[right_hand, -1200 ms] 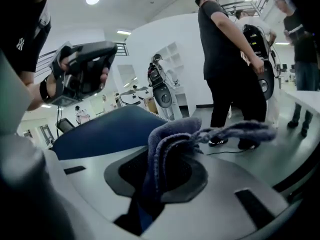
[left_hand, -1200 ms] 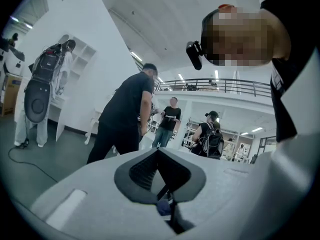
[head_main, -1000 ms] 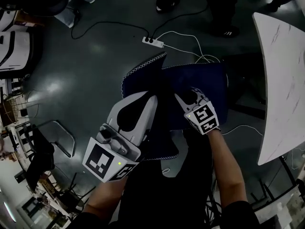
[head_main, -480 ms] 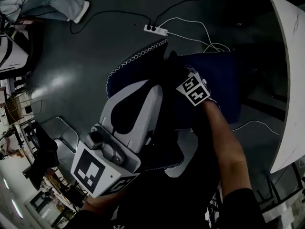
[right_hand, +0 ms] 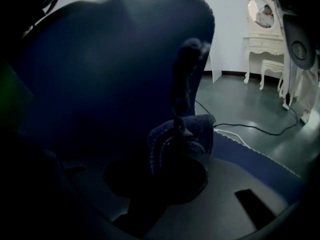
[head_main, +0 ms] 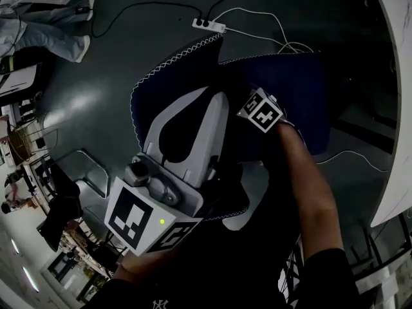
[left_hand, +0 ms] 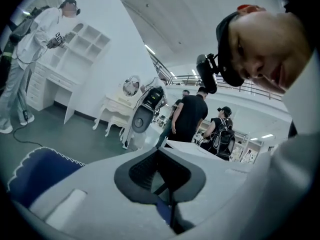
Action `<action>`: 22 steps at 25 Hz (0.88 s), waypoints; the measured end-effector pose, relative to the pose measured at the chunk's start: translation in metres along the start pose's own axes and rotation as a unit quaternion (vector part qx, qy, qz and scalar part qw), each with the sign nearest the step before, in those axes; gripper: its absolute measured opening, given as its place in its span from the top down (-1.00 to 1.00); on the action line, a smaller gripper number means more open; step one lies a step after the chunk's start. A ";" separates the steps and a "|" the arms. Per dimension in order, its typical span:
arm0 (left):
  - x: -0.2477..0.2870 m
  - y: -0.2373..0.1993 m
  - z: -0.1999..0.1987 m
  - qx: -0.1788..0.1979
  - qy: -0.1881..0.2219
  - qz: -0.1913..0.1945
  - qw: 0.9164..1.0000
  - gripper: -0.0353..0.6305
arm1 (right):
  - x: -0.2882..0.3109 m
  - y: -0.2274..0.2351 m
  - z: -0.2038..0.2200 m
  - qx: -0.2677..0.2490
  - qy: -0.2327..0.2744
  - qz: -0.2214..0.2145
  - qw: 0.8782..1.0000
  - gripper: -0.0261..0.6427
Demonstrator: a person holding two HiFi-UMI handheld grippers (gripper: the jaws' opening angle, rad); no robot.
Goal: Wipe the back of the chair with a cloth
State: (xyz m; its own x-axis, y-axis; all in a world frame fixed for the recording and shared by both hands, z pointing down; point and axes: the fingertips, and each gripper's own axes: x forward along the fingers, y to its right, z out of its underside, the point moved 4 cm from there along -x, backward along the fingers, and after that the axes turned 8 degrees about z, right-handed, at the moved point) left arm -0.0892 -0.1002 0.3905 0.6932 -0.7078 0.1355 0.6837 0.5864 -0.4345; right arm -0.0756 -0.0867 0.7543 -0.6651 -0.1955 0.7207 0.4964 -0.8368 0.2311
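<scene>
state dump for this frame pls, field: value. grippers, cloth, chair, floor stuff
left gripper: shut, with a sliver of the blue cloth between its jaws
right gripper: shut on a bunched fold of the same cloth
cloth: dark blue, white scalloped stitching along the edge, draped and held by both grippers
chair: cannot be made out; the area under the cloth is too dark
floor: white power strip with black and white cables running from it
table: white, at the right edge of the head view

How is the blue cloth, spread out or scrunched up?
Mostly spread out: the cloth is one wide blue sheet; only a small bit is bunched in the shut right gripper.
</scene>
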 end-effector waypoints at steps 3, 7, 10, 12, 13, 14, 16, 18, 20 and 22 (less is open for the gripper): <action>0.014 0.007 0.022 -0.006 -0.015 -0.010 1.000 0.87 | -0.005 -0.014 0.028 0.005 -0.008 -0.024 1.000 0.66; 0.013 0.015 0.033 -0.015 -0.027 -0.016 0.999 0.87 | -0.013 -0.040 0.047 0.015 -0.018 -0.041 0.999 0.66; 0.011 0.022 0.040 -0.018 -0.026 -0.021 0.999 0.87 | -0.022 -0.058 0.062 0.013 -0.027 -0.050 0.998 0.66; 0.009 0.029 0.044 -0.019 -0.024 -0.024 0.999 0.87 | -0.028 -0.072 0.074 0.010 -0.032 -0.058 0.998 0.66; 0.008 0.032 0.045 -0.020 -0.024 -0.025 0.999 0.87 | -0.031 -0.079 0.079 0.009 -0.034 -0.062 0.997 0.66; 0.006 0.035 0.047 -0.021 -0.025 -0.026 0.999 0.87 | -0.033 -0.085 0.084 0.009 -0.036 -0.065 0.997 0.66; 0.003 0.040 0.050 -0.025 -0.029 -0.030 0.999 0.87 | -0.037 -0.097 0.092 0.012 -0.040 -0.070 0.997 0.66; 0.002 0.044 0.055 -0.029 -0.033 -0.034 0.998 0.87 | -0.040 -0.106 0.100 0.012 -0.044 -0.077 0.996 0.66; 0.001 0.048 0.057 -0.031 -0.037 -0.038 0.998 0.87 | -0.044 -0.116 0.107 0.008 -0.051 -0.087 0.995 0.66; -0.001 0.052 0.059 -0.032 -0.040 -0.045 0.998 0.87 | -0.050 -0.128 0.117 0.003 -0.059 -0.104 0.993 0.66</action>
State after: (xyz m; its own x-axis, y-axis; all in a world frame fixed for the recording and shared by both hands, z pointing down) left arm -0.0404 -0.0458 0.4200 0.6477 -0.7210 0.2462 0.7294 0.4935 -0.4738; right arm -0.0410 0.0902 0.7648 -0.6835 0.0422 0.7288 0.3597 -0.8492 0.3865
